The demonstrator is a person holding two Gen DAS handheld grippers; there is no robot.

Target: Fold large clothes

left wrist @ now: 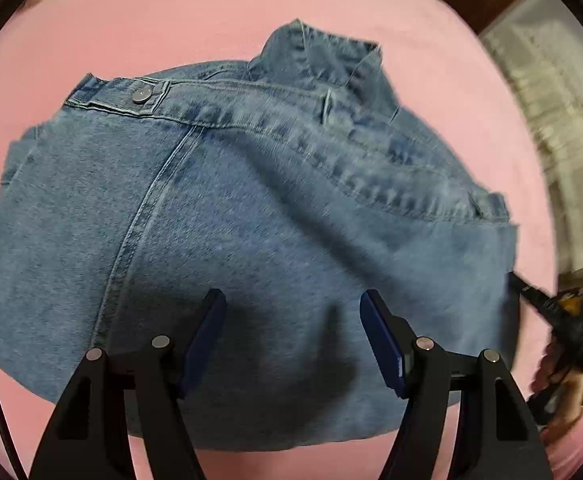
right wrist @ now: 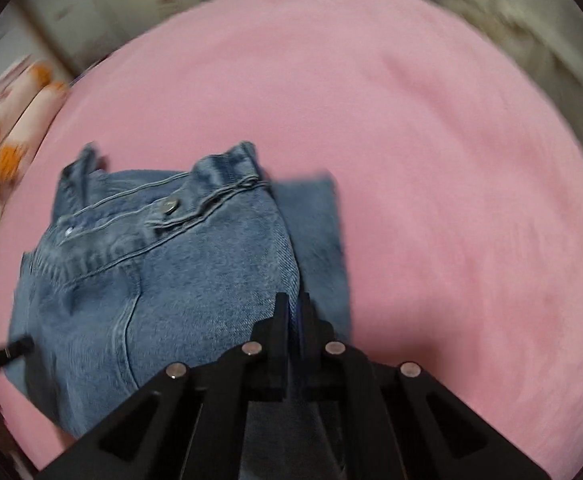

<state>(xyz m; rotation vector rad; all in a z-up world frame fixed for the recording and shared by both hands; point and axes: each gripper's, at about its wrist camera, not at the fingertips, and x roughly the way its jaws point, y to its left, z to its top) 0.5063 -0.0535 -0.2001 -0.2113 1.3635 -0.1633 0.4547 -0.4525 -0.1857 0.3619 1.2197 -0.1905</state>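
The jeans (left wrist: 251,232) were mid-blue denim, folded into a thick bundle with the waistband (left wrist: 275,120) uppermost at the far side. A metal button (left wrist: 141,93) sat near the band's left end, belt loops stood up along it, and a stitched seam ran diagonally down the fabric. In the right wrist view a flatter layer of the same denim stuck out from under the bundle on its right side.

The bundle lay on a pink bed cover (left wrist: 171,20) that was smooth and filled most of both views. Beyond it the room was blurred — a pale, lacy curtain (left wrist: 547,92) and dark wood at the right of the left wrist view, and a white cushion with orange flowers (right wrist: 7,128) at the left edge of the right wrist view.

The left hand-held gripper (left wrist: 293,312) hovered over the denim with its jaws well apart and nothing between them. The right hand-held gripper (right wrist: 293,312) had its jaws pressed together over the bundle's right edge — whether cloth was pinched there I could not tell.
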